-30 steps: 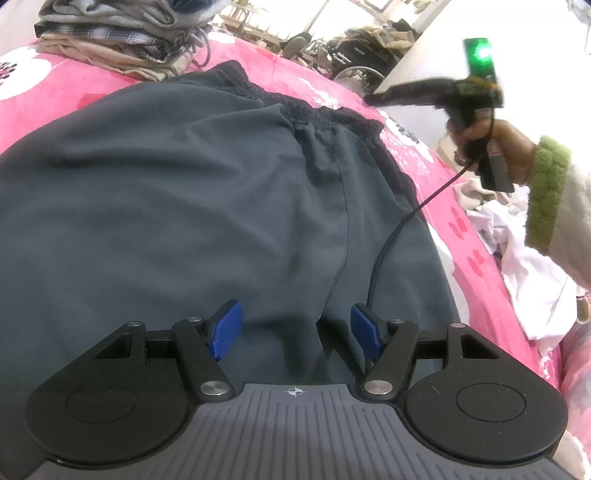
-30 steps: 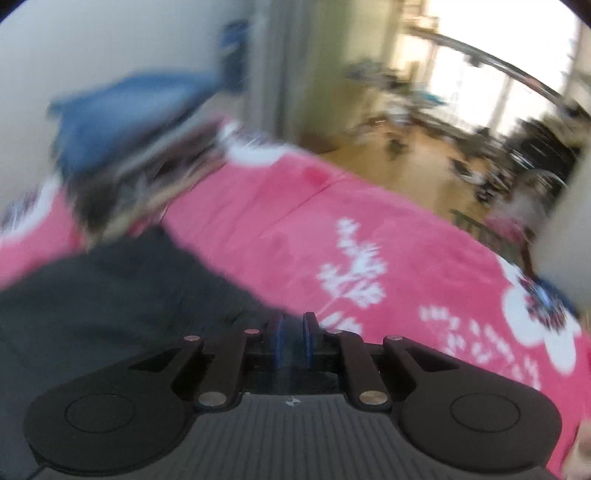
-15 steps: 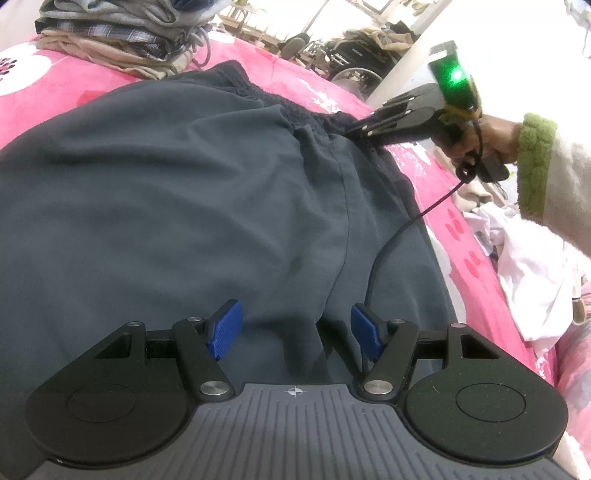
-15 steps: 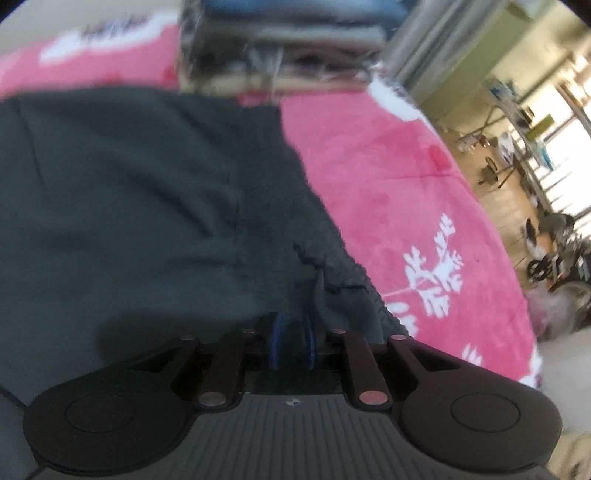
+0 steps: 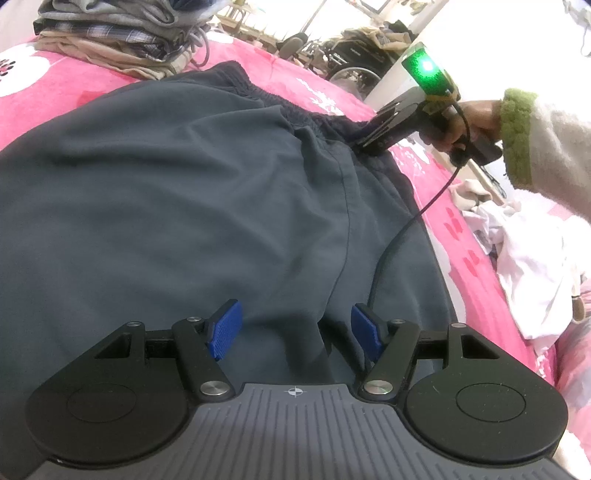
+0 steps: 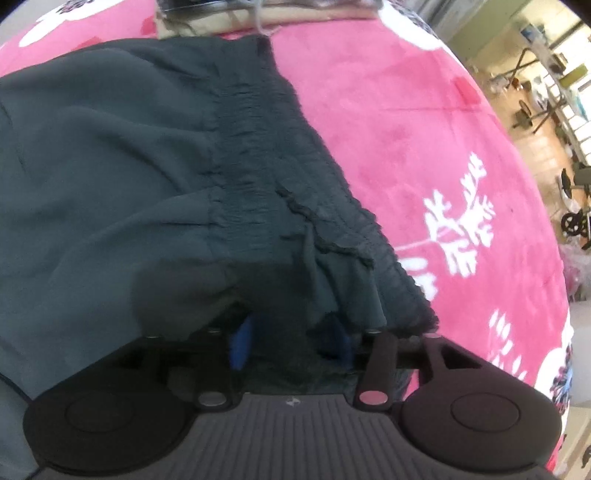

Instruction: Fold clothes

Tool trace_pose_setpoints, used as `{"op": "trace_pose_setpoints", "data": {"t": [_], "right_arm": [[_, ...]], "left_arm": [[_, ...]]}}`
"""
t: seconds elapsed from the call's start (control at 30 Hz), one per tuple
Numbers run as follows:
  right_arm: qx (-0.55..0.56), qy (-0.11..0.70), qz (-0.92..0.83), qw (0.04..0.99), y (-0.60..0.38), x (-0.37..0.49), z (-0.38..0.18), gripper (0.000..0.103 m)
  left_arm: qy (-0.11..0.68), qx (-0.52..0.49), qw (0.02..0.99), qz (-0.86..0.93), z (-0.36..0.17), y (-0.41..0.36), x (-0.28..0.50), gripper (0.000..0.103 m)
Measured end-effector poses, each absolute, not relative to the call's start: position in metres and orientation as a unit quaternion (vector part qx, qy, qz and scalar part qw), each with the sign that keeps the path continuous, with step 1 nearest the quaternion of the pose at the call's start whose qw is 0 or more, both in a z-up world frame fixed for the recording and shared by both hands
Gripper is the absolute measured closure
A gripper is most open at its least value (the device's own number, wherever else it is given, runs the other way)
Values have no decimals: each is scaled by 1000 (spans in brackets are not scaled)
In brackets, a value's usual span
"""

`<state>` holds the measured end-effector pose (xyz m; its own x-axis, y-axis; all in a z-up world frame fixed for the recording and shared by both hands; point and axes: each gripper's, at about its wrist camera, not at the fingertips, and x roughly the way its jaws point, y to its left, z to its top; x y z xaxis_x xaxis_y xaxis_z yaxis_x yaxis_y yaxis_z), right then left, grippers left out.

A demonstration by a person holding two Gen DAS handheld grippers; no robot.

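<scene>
Dark grey trousers [image 5: 184, 192] lie spread on a pink flowered blanket [image 5: 51, 81]. My left gripper [image 5: 295, 328] is open, its blue pads just above the cloth near the crotch seam. My right gripper [image 5: 364, 142] is at the elastic waistband [image 6: 266, 147] on the right side. In the right wrist view the right gripper [image 6: 291, 338] is open, its blue pads apart with waistband cloth lying between and over them.
A stack of folded clothes [image 5: 110, 33] sits at the far left of the blanket, just past the waistband. A heap of white clothes [image 5: 524, 258] lies to the right. The right gripper's black cable [image 5: 399, 236] crosses the trousers. Furniture stands beyond the bed.
My right gripper came down from above the bed to the waistband and opened from shut, its pads now around the cloth. My left gripper has stayed still and open.
</scene>
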<state>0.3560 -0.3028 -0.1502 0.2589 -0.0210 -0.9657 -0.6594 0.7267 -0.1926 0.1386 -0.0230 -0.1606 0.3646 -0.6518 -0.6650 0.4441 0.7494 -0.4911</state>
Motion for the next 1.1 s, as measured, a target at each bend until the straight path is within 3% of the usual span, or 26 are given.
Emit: {"op": "trace_pose_setpoints", "data": {"t": [0.17,0.33,0.43,0.7,1.0,1.1], "right_arm": [[-253,580,211,745,-313,360,-154,47],[-277,562,231,744,-309,339,-149,91],[-319,520,222,761,-301,320,-144,96],[-333,404,129,842,-312,299,-107,97],[-329,420,77,843,-319,342,-143,96],[-292,437,48,849,-331,355,-159,74]], "left_arm": [[452,-106,821,-334,-160,-24,137,37],[452,-103,823,-328,-158,-27,137,37],[450,-101,826,-325,-157,-29,137,37],[445,-97,833,-314,-154,-27,141,37],[444,-79,845,-288,-154,-26,147,37],[444,-70,846,-287,-155,-28,146,37]]}}
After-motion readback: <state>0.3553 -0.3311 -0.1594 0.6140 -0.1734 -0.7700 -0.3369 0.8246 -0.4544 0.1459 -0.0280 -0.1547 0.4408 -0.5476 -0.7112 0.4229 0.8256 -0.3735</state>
